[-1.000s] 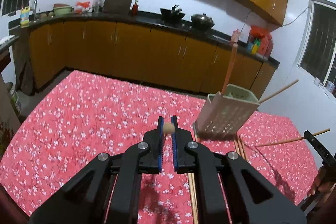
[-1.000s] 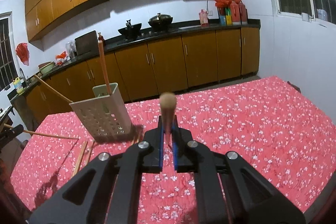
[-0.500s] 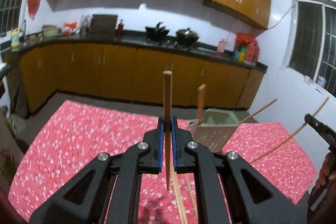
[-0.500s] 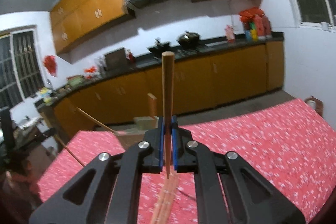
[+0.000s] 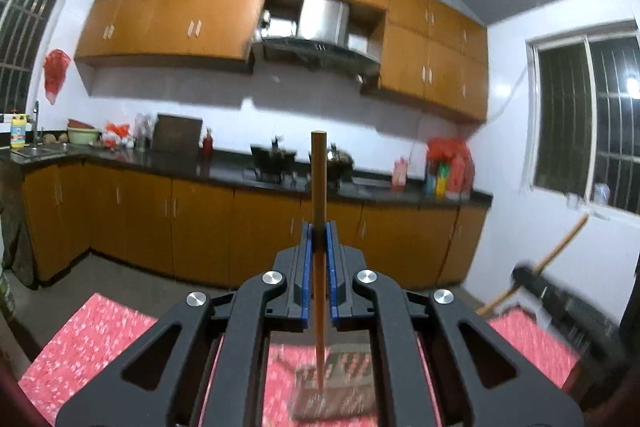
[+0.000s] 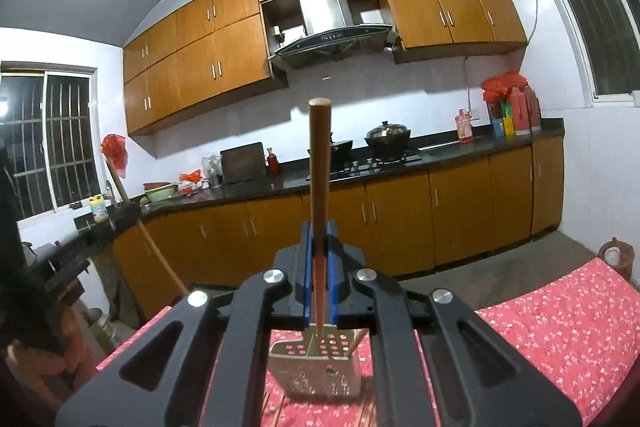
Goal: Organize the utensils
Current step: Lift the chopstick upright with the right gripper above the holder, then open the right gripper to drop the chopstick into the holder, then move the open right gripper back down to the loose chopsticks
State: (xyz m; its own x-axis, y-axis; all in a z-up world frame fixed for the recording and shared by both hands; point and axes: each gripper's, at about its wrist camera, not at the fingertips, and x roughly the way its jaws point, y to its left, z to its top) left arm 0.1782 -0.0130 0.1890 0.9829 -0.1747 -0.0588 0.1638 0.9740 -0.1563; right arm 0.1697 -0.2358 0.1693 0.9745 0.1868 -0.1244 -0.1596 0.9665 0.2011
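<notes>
My left gripper (image 5: 319, 227) is shut on a wooden chopstick (image 5: 319, 187) that stands upright, its lower tip over the perforated utensil holder (image 5: 340, 393) below. My right gripper (image 6: 319, 227) is shut on another wooden chopstick (image 6: 319, 163), also upright, its tip over the open top of the same holder (image 6: 320, 371), which has a chopstick (image 6: 357, 343) leaning inside. The right gripper with its chopstick shows at the right of the left wrist view (image 5: 524, 277). The left gripper shows at the left of the right wrist view (image 6: 112, 219).
The holder stands on a table with a red flowered cloth (image 6: 560, 323). More chopsticks lie on the cloth by the holder's base (image 6: 276, 409). Kitchen cabinets and a black counter (image 5: 240, 171) run behind the table.
Both grippers have tilted upward and moved in above the holder, so each chopstick now points down toward its open top. The table has dropped to the bottom of both views.
</notes>
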